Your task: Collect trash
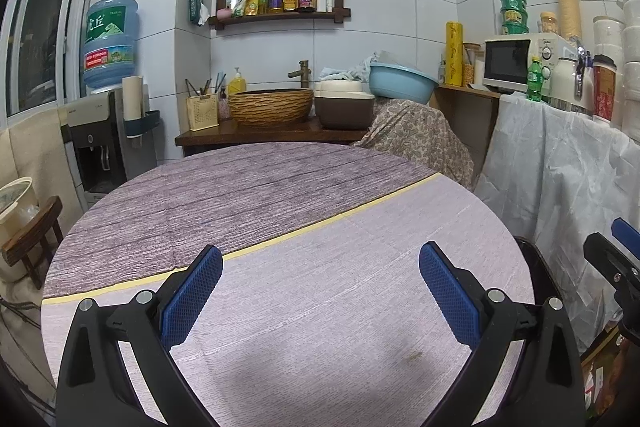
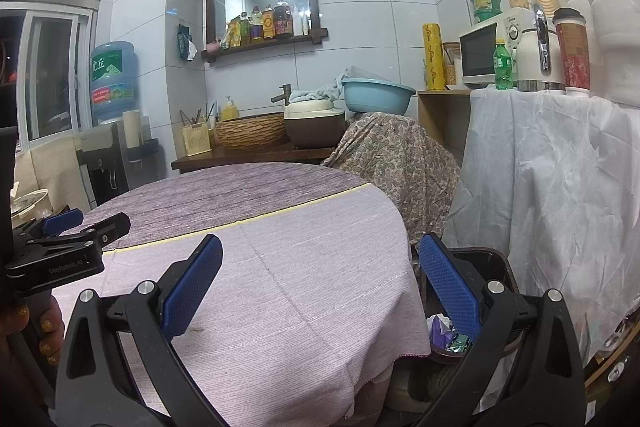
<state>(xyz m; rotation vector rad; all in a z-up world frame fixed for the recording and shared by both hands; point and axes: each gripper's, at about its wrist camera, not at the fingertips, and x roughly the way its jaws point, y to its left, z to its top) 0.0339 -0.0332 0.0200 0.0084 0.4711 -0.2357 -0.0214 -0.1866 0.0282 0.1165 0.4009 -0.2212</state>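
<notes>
**Table bare, trash in bin: both grippers released and empty**

- Left gripper (image 1: 320, 291): jaws spread wide, nothing between the blue pads; hovers over the middle of the table (image 1: 280, 187), pointing toward the far wall
- Right gripper (image 2: 318, 287): jaws likewise spread, nothing held; sits at the table's right edge, its right finger over the bin (image 2: 492, 263)
- Table: round, under a purple-grey cloth with a yellow stripe across it; no loose trash shows on the cloth in either view, only a faint stain near the left gripper
- Bin: dark, open-topped, on the floor just beside the table's right edge and lower than the tabletop. It lies ahead and to the right of the right gripper, well right of the left one; the right hand is plainly the nearer
- Bin contents: crumpled wrappers (image 2: 444, 331), purple-white paper and a green foil piece, lying inside against the near wall, partly hidden by the right finger. No clear long axis can be told for them
- Judgement: collection looks at or near its end; any further drop would fall to the right gripper, moving right and down
- Sink counter (image 1: 272, 135): holds a woven basin (image 1: 272, 105) and a brown pot (image 1: 346, 111); a blue tub (image 1: 402, 79) rests just beside them on a draped cloth. Contents not visible
</notes>
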